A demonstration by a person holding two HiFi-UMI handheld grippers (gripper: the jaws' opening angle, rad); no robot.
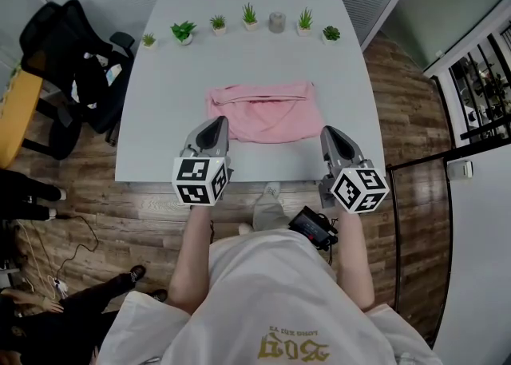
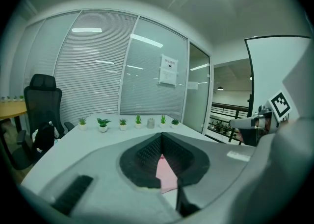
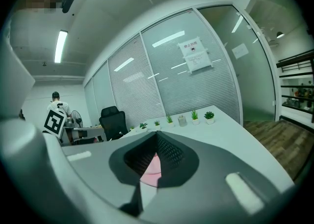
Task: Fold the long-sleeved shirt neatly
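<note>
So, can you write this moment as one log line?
shirt: pink, folded, flat on table | left tool: shut, by shirt's near edge | right tool: shut, likewise

Office meeting room: blind-covered glass partitions (image 2: 147, 71), black swivel chair (image 1: 73, 56), white table (image 1: 239, 68) with a row of potted plants (image 1: 184, 32).

shirt (image 1: 259, 112): soft pink cloth | table (image 1: 160, 100): smooth matt grey | floor (image 1: 403, 96): wood-grain planks

Pink long-sleeved shirt (image 1: 262, 112), folded into compact rectangle, flat on white table (image 1: 160, 116), centre, nearer front edge, sleeves tucked in.
</note>
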